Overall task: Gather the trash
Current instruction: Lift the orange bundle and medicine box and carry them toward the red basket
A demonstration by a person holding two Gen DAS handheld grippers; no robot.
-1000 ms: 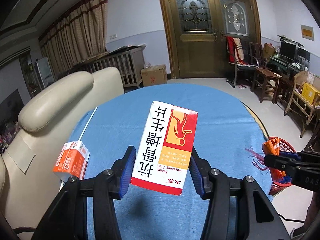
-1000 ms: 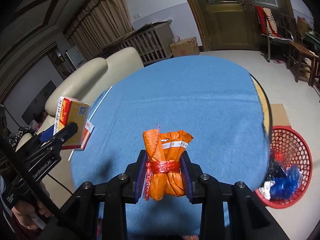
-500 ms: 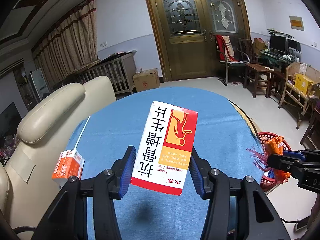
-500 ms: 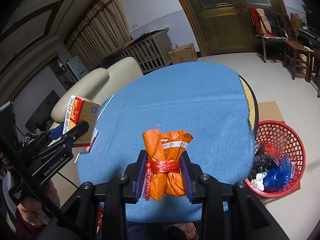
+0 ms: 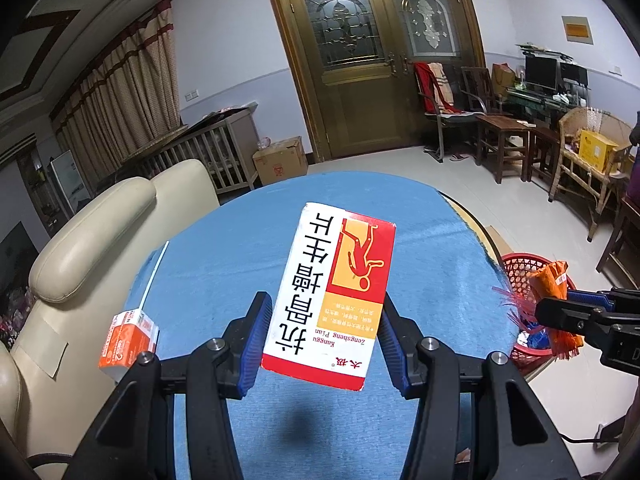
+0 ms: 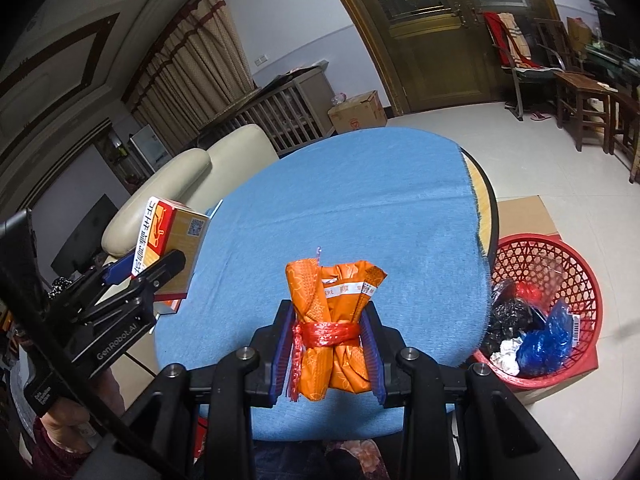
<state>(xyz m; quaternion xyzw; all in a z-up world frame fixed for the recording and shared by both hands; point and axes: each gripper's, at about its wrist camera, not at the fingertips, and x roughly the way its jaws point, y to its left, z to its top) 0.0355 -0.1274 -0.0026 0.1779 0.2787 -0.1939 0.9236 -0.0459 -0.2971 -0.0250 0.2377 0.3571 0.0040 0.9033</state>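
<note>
My left gripper (image 5: 324, 340) is shut on a red and white medicine box (image 5: 332, 292) and holds it above the blue table (image 5: 248, 248); the box also shows in the right wrist view (image 6: 172, 248). My right gripper (image 6: 328, 348) is shut on an orange wrapper bundle (image 6: 332, 320) tied with red net, held above the table's near right side. That bundle shows in the left wrist view (image 5: 550, 284) in front of the red basket (image 5: 516, 268). The red basket (image 6: 560, 248) on the floor holds several pieces of trash.
A small orange carton (image 5: 128, 336) with a white straw (image 5: 154, 276) lies at the table's left edge. A cream sofa (image 5: 92, 248) stands left of the table. Chairs (image 5: 500, 136) and a cardboard sheet (image 6: 524, 216) are to the right.
Both grippers have risen and pulled back from the table with their loads. The right gripper has shifted toward the basket, which now shows more fully.
</note>
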